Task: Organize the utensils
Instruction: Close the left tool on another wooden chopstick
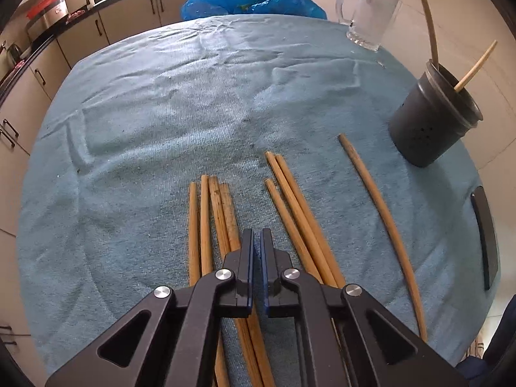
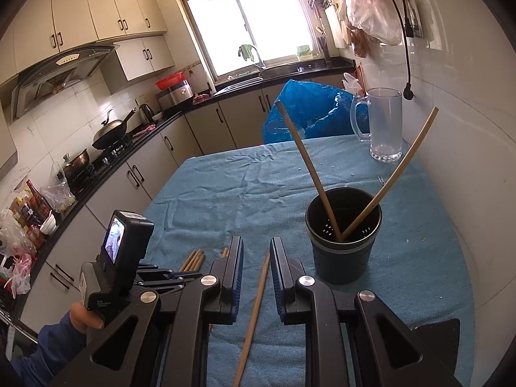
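A blue towel (image 2: 245,187) with creases covers the table, and the dark perforated cup (image 2: 343,242) stands on it toward the tiled wall. Two chopsticks (image 2: 306,164) lean out of the cup, one to each side. Beyond the cup, at the far corner of the towel, is a clear glass mug (image 2: 385,125), with a crumpled blue plastic bag (image 2: 300,109) just behind the table's far edge. Loose chopsticks (image 1: 290,200) lie on the towel on the near side of the cup, in two bunches, and a single chopstick (image 1: 380,213) lies alone between them and the cup. A dark flat object (image 1: 485,235) rests at the towel's edge near the cup.

The left gripper (image 1: 257,235) hovers low over the bunches with its jaws together; whether a stick is pinched I cannot tell. The right gripper (image 2: 256,258) stands beside the cup, its jaws a little apart, the single stick lying below the gap.

Past the table run cream cabinets (image 2: 206,129), a black counter with a wok (image 2: 111,133), a range hood (image 2: 61,71) and a bright window (image 2: 254,22) over the sink.
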`<action>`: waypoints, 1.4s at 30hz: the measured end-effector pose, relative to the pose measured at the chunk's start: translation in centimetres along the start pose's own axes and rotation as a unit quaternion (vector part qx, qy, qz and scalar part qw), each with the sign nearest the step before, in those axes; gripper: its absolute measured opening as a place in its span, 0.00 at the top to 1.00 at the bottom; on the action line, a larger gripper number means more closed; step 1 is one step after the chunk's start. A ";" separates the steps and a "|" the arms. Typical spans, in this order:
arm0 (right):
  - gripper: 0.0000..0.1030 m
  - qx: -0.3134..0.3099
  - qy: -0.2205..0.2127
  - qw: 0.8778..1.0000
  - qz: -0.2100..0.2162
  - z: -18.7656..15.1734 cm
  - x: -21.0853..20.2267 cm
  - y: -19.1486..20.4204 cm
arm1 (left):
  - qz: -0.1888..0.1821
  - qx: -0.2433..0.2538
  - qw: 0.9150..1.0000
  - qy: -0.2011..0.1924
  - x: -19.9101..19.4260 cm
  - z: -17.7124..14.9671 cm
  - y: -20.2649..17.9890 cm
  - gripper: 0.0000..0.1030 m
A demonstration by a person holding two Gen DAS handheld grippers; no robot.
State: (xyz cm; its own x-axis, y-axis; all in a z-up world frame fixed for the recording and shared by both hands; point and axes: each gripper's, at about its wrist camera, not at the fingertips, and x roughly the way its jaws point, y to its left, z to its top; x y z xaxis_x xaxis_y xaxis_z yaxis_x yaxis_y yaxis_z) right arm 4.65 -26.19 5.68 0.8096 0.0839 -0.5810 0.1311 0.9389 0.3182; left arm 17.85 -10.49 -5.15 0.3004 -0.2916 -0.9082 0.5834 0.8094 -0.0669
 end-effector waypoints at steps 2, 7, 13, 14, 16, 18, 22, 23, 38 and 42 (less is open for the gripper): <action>0.82 0.001 0.002 1.000 -0.001 -0.1 0.1 -0.1 | 0.001 -0.001 1.000 -0.002 -0.2 0.0 0.0 0.96; 0.82 0.002 0.001 1.000 -0.002 0.0 0.2 -0.5 | 0.006 -0.004 1.000 -0.015 -1.2 -0.1 0.3 0.96; 0.82 0.001 0.006 1.000 0.004 -0.1 0.3 -0.2 | 0.013 -0.013 1.000 -0.012 -0.9 0.2 0.7 0.95; 0.82 -0.001 0.006 1.000 0.004 -0.2 0.3 -0.2 | 0.015 -0.012 1.000 -0.011 -0.8 0.2 0.7 0.95; 0.82 -0.002 0.008 1.000 0.005 -0.3 0.4 -0.1 | 0.016 -0.012 1.000 -0.011 -0.8 0.2 0.6 0.94; 0.82 -0.004 0.011 1.000 0.007 -0.2 0.5 0.1 | 0.019 -0.014 1.000 -0.009 -0.8 0.3 0.7 0.94; 0.82 -0.008 0.016 1.000 0.013 -0.4 0.8 0.6 | 0.020 -0.019 1.000 -0.008 -0.6 0.5 0.8 0.91; 0.82 -0.008 0.018 1.000 0.015 -0.4 0.9 0.8 | 0.021 -0.020 1.000 0.000 -0.2 0.7 0.8 0.83; 0.82 -0.019 0.071 0.996 0.047 -0.4 3.3 3.2 | 0.047 -0.078 0.996 0.005 -1.4 -1.8 4.4 0.92; 0.82 -0.019 0.137 0.987 0.077 -0.4 7.3 5.1 | 0.026 -0.109 0.994 -0.002 -1.9 -2.3 5.8 0.93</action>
State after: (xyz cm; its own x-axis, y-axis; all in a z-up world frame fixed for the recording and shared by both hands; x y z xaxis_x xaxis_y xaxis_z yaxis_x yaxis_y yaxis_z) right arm 11.02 -20.68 2.74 0.6326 0.3086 -0.7103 -0.0076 0.9196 0.3928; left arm 18.95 -4.07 -4.73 0.3280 -0.2485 -0.9114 0.3906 0.9141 -0.1087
